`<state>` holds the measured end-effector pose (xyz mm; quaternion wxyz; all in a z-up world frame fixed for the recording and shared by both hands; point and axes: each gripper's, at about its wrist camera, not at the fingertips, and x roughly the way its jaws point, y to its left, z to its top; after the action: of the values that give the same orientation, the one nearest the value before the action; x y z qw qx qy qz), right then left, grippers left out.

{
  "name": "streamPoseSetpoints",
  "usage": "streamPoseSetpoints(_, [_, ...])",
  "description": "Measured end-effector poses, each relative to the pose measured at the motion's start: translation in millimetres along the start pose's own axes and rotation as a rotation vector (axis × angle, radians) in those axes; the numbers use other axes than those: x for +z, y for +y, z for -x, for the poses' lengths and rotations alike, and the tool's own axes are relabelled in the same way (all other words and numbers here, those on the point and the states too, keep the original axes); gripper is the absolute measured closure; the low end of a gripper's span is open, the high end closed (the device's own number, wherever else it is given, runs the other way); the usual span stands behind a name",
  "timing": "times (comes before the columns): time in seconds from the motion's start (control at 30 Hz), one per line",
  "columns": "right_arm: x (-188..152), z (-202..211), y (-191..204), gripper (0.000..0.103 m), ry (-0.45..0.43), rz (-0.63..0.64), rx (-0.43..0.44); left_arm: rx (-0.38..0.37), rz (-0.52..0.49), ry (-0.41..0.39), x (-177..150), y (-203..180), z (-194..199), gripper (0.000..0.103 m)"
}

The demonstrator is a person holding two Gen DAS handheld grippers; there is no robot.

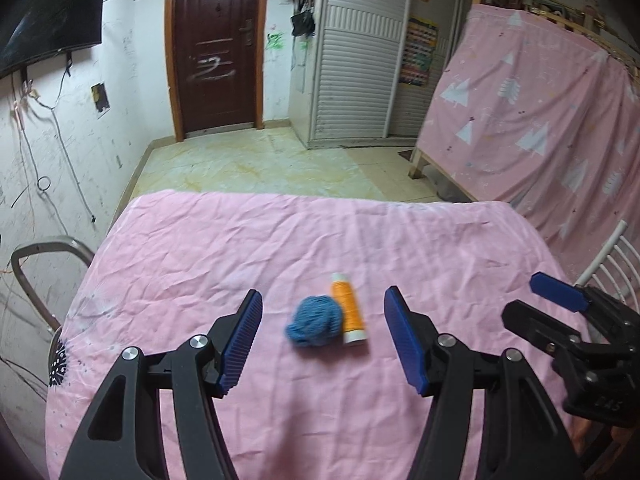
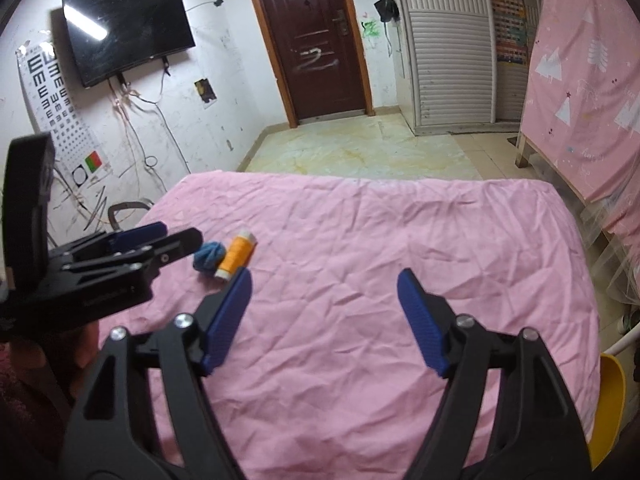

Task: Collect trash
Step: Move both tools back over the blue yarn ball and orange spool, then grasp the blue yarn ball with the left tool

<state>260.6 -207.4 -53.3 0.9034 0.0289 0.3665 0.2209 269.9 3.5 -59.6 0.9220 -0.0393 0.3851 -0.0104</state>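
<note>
A blue ball of yarn [image 1: 314,321] and an orange thread spool [image 1: 349,307] lie side by side on the pink cloth-covered table [image 1: 280,240]. My left gripper [image 1: 322,340] is open and empty, with both items between and just beyond its blue fingertips. The right wrist view shows the yarn [image 2: 208,258] and spool [image 2: 236,257] at left, with the left gripper [image 2: 176,236] beside them. My right gripper [image 2: 324,320] is open and empty above the table's middle, to the right of the items.
A metal chair [image 1: 36,276] stands at the table's left. A white chair back [image 1: 608,264] and a yellow object [image 2: 610,400] are at the right edge. A pink-draped frame [image 1: 540,120] stands at the far right. A door [image 1: 218,44] is across the tiled floor.
</note>
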Motion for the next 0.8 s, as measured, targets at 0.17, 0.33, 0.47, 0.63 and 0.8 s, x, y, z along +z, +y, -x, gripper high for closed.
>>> streamPoseSetpoints(0.17, [0, -12, 14, 0.030, 0.022, 0.023, 0.008, -0.003, 0.014, 0.024, -3, 12, -10, 0.049])
streamPoseSetpoints(0.33, [1, -22, 25, 0.030, 0.045, 0.043, 0.007, -0.014, 0.005, 0.067, -8, 13, -28, 0.067])
streamPoseSetpoints(0.47, [2, -28, 29, 0.030, 0.057, 0.051, 0.001, -0.043, 0.000, 0.074, -10, 11, -35, 0.080])
streamPoseSetpoints(0.63, [3, -37, 37, 0.030, 0.073, 0.067, 0.003, -0.042, -0.022, 0.047, -12, 6, -32, 0.093])
streamPoseSetpoints(0.8, [5, -46, 50, 0.029, 0.088, 0.092, 0.011, -0.037, 0.026, 0.004, -5, 21, -16, 0.099])
